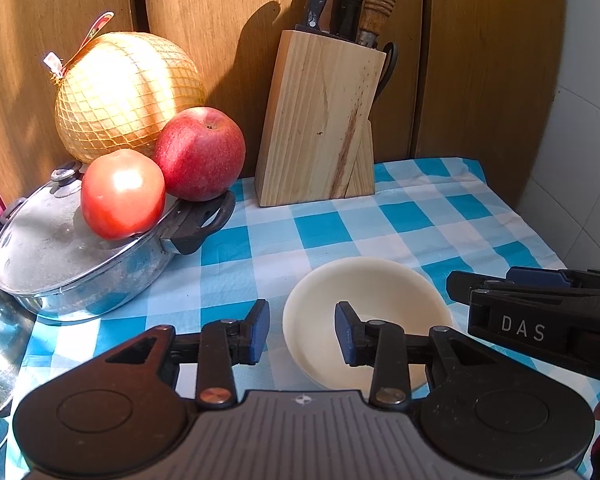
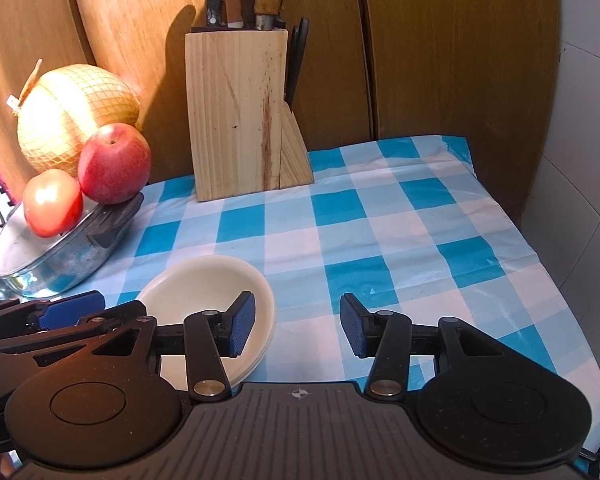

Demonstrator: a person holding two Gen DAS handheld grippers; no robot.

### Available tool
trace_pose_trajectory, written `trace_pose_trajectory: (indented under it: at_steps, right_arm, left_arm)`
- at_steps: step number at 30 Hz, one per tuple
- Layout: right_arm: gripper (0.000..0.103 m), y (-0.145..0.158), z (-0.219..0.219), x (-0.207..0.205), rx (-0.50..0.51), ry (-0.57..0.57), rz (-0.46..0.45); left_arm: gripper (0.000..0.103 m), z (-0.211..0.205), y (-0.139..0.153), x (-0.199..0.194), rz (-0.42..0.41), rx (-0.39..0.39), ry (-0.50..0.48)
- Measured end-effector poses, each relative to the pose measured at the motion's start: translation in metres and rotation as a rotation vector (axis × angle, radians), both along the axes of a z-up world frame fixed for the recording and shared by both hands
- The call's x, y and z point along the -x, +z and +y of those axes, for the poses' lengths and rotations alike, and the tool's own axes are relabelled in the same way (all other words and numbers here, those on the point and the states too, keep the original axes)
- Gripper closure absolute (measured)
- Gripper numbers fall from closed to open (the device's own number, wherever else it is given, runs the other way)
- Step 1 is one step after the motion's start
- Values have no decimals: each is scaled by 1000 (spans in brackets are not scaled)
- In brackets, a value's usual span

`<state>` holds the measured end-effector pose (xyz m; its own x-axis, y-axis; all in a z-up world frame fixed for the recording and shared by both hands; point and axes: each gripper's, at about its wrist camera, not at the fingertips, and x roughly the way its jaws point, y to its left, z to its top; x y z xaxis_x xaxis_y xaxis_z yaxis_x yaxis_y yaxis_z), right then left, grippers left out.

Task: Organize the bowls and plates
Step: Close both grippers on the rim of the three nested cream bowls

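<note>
A cream stack of shallow bowls point(image 1: 364, 300) sits on the blue-and-white checked cloth point(image 1: 340, 228); it also shows in the right wrist view point(image 2: 204, 284). My left gripper point(image 1: 302, 330) is open and empty, its jaws either side of the stack's left rim. My right gripper point(image 2: 298, 328) is open and empty, just right of the stack, with its left jaw over the stack's right rim. The right gripper also shows in the left wrist view point(image 1: 540, 312), and the left gripper in the right wrist view point(image 2: 52, 320).
A wooden knife block point(image 1: 320, 120) stands at the back. A lidded steel pan point(image 1: 72, 248) at the left carries a tomato point(image 1: 122, 194) and an apple point(image 1: 200, 154), with a netted pomelo point(image 1: 128, 94) behind. Wooden boards line the back; the cloth ends at the right.
</note>
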<state>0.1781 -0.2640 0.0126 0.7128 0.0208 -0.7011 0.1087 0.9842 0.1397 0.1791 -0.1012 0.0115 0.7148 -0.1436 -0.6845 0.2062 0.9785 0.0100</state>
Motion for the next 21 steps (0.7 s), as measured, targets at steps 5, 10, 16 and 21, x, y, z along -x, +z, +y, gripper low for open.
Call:
trace_pose_trajectory:
  at_steps: [5, 10, 16, 21]
  right_arm:
    - [42, 5, 1, 3, 25, -3, -29]
    - [40, 8, 3, 4, 50, 1, -48]
    - [39, 6, 4, 3, 81, 1, -51]
    - [39, 3, 11, 0, 116, 15, -43]
  left_arm:
    - [72, 0, -2, -1, 7, 12, 0]
    - [72, -1, -5, -3, 11, 11, 3]
    - [71, -1, -9, -8, 29, 10, 10]
    - [71, 1, -11, -10, 34, 8, 17]
